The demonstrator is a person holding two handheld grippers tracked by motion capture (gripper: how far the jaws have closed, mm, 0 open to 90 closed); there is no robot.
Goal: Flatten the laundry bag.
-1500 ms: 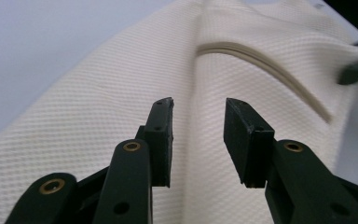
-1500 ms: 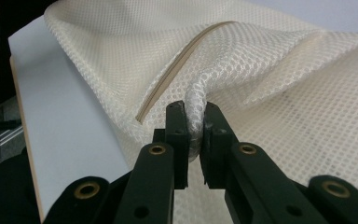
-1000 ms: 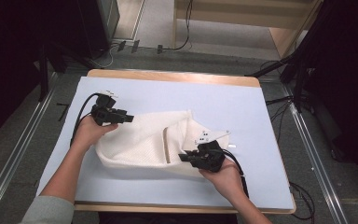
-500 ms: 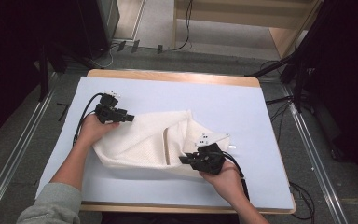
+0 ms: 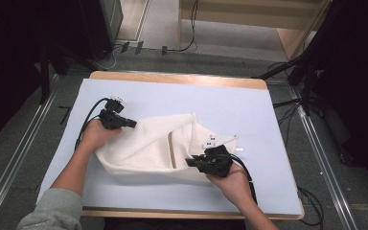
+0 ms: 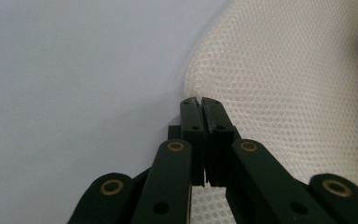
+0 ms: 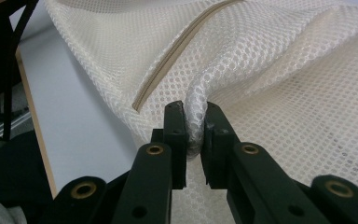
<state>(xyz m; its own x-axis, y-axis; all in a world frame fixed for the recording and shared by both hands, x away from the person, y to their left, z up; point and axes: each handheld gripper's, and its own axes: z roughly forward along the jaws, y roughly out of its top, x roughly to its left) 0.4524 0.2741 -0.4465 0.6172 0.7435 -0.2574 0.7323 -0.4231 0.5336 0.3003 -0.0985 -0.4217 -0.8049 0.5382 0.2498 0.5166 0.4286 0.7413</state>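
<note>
A cream mesh bag [image 5: 148, 143] lies crumpled on the pale blue mat [image 5: 196, 98]. My left gripper [image 5: 132, 123] is at the bag's upper left edge. In the left gripper view its jaws [image 6: 199, 100] have just been closing and now meet on the rim of the mesh [image 6: 298, 70], where only a thin bit of the edge seems caught. My right gripper [image 5: 190, 163] is at the bag's lower right. It [image 7: 196, 109] is shut on a bunched fold of mesh [image 7: 284, 56], close to a tan zipper [image 7: 177, 51].
A small white tag [image 5: 212, 142] lies by the bag's right end. The wooden table edge [image 5: 172, 77] borders the mat at the back. Cables trail on the floor [image 5: 139, 48] beyond, with dark frames at both sides.
The left hand has shifted slightly along the bag's upper left edge. The bag has flattened and stretched a little toward that hand. The right hand has kept its grip and place.
</note>
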